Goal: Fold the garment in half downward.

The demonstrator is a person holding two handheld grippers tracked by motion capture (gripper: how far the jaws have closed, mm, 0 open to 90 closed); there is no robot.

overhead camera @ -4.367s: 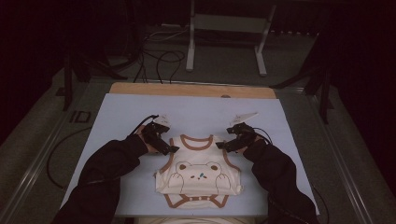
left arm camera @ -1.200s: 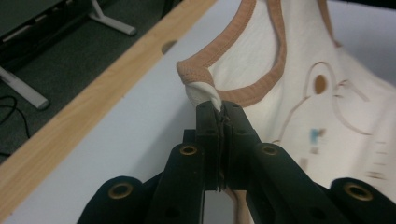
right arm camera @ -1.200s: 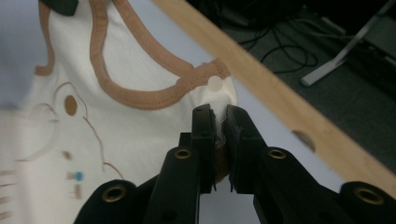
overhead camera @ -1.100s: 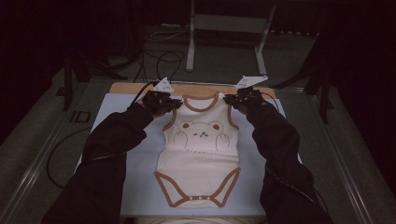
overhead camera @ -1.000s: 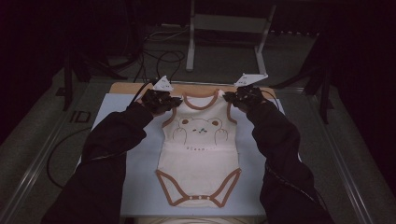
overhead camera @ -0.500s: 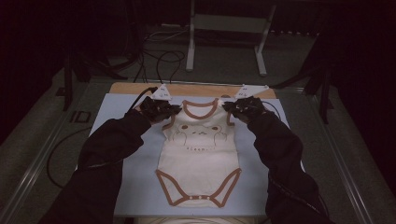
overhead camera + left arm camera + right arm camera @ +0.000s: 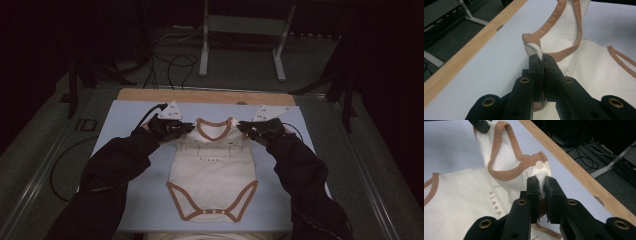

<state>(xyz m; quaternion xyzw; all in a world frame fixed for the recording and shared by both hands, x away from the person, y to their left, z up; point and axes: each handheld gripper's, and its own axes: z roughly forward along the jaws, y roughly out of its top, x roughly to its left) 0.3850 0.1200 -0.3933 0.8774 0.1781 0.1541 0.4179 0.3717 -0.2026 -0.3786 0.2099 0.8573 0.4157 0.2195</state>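
My left tool (image 7: 541,58) and right tool (image 7: 541,181) each pinch a shoulder of the onesie (image 7: 214,172); its long axis runs back toward me down the surface (image 7: 125,112).

my high view looks down on the worktop (image 7: 130,120) from afar; both gripper views sit close, sharing the bodysuit (image 7: 212,170) neckline.

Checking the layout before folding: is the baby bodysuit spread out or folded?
Spread out: the cream, brown-trimmed baby bodysuit lies full length on the pale blue mat, shoulders pinched by both grippers.
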